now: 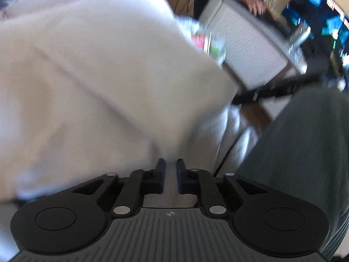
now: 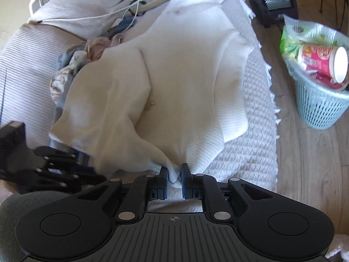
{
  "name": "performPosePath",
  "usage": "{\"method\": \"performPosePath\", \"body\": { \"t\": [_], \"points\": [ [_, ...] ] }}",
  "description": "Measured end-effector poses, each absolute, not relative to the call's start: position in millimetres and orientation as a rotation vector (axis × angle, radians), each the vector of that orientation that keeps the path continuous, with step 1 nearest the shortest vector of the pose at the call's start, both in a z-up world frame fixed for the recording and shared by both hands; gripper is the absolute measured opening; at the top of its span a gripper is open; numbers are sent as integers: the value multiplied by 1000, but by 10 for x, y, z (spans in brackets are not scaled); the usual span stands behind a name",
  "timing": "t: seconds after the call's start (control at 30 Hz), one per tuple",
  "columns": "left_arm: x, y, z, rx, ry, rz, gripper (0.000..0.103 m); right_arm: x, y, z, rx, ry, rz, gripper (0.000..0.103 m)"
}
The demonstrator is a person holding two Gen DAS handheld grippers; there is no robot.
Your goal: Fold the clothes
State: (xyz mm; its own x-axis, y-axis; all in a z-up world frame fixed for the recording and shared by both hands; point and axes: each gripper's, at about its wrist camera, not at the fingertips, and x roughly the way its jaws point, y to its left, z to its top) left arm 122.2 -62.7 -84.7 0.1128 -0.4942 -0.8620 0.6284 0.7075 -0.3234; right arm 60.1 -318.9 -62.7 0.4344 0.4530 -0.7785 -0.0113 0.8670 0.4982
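Right wrist view, nearest first: right hand-held gripper (image 2: 174, 172) nearly closed, fingers pinching a bunched fold at the near hem of a white ribbed shirt (image 2: 185, 83). Just left of it, left hand-held gripper (image 2: 87, 166) dark and blurred, meeting the same hem at its near left corner. Beyond the fingers, shirt spread flat on a pale waffle-knit blanket (image 2: 250, 113) covering a bed, left side folded inward over the body, right short sleeve lying out to the side. Farther left, a crumpled heap of pink and blue-grey clothes (image 2: 87, 54) touching the shirt's far left edge. Past that, a white cable (image 2: 91, 17) trailing over a striped pillow (image 2: 72, 8). Off the bed to the right, on wooden floor (image 2: 305, 152), a pale blue wastebasket (image 2: 320, 107) lined with a plastic bag and holding a pink paper cup (image 2: 322, 62).

Left wrist view, heavily smeared: fingers (image 1: 160, 170) close together, a narrow gap between them, white cloth (image 1: 98, 76) filling the frame right at the tips; actual grip on it impossible to tell through the blur. Right of that, grey-green fabric (image 1: 305, 152). Farther off, a white slatted panel (image 1: 246, 50), a hand (image 1: 255, 4) and a lit screen (image 1: 322, 15).
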Motion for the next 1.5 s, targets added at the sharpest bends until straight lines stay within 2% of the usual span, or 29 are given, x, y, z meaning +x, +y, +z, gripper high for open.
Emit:
{"method": "performPosePath", "body": {
  "t": [0.1, 0.23, 0.33, 0.67, 0.93, 1.3, 1.33, 1.5],
  "points": [
    [1200, -602, -1059, 94, 1226, -774, 0, 647, -3187, -799, 455, 1170, 280, 13],
    [1164, -643, -940, 91, 1191, -778, 0, 610, -3228, -890, 505, 1164, 283, 13],
    [1129, -644, -832, 100, 1181, -776, 1, 616, -3261, -865, 517, 1180, 294, 17],
    [1457, -424, -191, 15, 1021, -710, 12, 715, -3626, -237, 435, 1070, 278, 17],
    [1975, -564, -106, -67, 977, -684, 13, 1471, -3854, 33, 411, 980, 235, 17],
    [2168, -764, -379, 17, 996, -591, 30, 2592, -3642, -88, 316, 971, 201, 18],
    [2180, -767, -408, 25, 1000, -580, 30, 2696, -3659, -81, 313, 960, 181, 23],
    [2203, -793, -533, 57, 1006, -545, 34, 3159, -3788, -133, 327, 925, 105, 23]
  ]
}}
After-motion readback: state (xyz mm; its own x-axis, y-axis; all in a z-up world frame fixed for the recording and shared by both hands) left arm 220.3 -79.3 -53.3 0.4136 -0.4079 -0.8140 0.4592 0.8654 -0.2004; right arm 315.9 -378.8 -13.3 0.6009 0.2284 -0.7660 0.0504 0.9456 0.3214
